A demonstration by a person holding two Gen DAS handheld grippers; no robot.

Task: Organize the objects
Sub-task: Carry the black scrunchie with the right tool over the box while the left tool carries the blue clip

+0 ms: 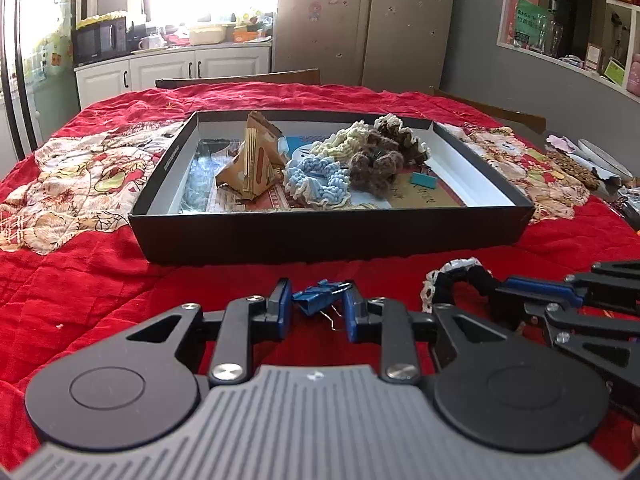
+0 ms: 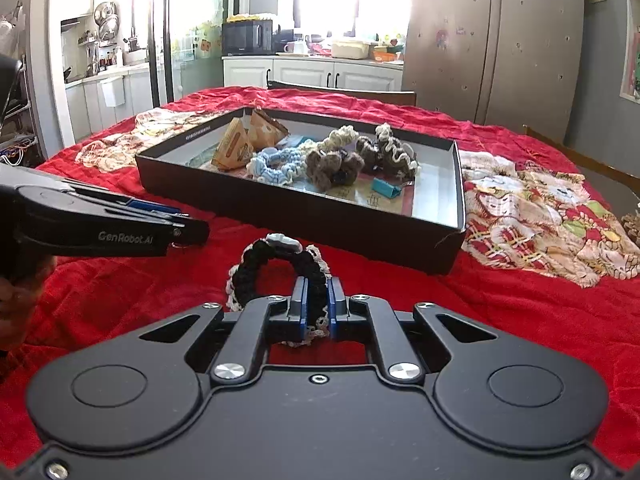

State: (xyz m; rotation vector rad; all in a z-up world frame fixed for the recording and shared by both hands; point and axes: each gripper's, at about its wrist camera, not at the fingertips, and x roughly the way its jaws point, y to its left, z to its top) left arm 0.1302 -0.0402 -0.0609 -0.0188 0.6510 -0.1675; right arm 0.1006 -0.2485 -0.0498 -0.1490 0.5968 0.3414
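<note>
We've got the left gripper (image 1: 316, 308) with its jaws clamped on a blue binder clip (image 1: 320, 298), and the right gripper (image 2: 318, 306) pinched tight on the black crocheted scrunchie (image 2: 276, 264), both low over the red cloth (image 1: 100, 280). The clip could probably twist out. The box's near wall (image 1: 320, 236) stands just ahead, so we'd lift first; there's free room in the box's right front corner.

The black scrunchie (image 2: 280, 268) is partly hidden behind the right tool (image 2: 318, 304); printing on the box (image 2: 304, 216) wall is unreadable.
</note>
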